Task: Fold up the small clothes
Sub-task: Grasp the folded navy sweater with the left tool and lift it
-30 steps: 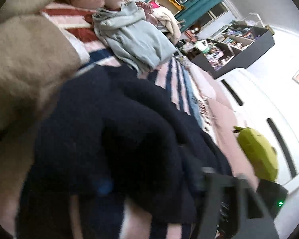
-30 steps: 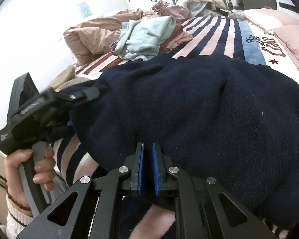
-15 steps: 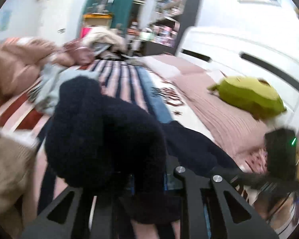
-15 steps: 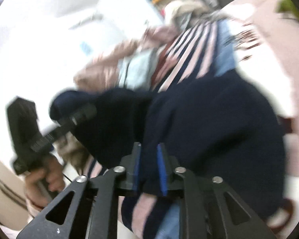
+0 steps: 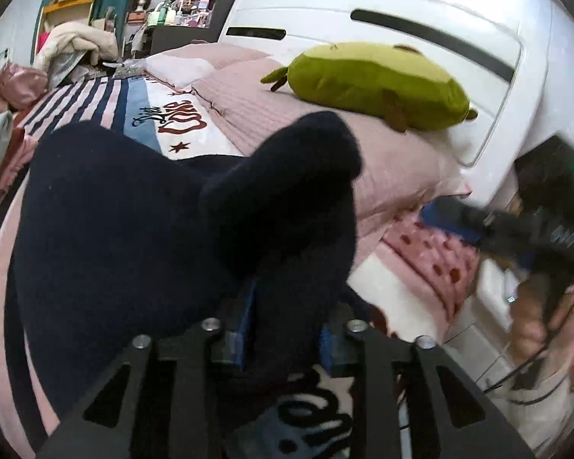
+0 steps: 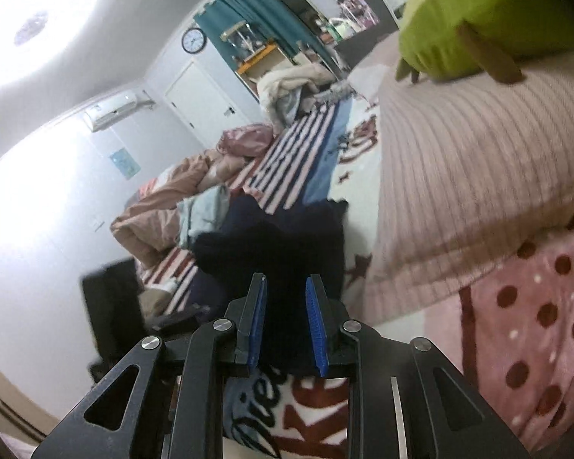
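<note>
Whereas a second earlier the navy knit sweater [image 5: 141, 229] lay spread flat over the striped bedspread [image 5: 95, 95], it now rises in a bunched fold drawn toward the pink pillow [image 5: 294, 99] and green plush toy [image 5: 367, 84]: the fold-over is judged under way. Left claw [image 5: 287, 325]: jaws opening, knit still between the blue pads. Right claw [image 6: 285, 325]: slightly parted, dark knit pinched between its pads. Seen from the right wrist, the sweater's long axis runs from the near claws away toward the far heap of bedding [image 6: 160, 206].
</note>
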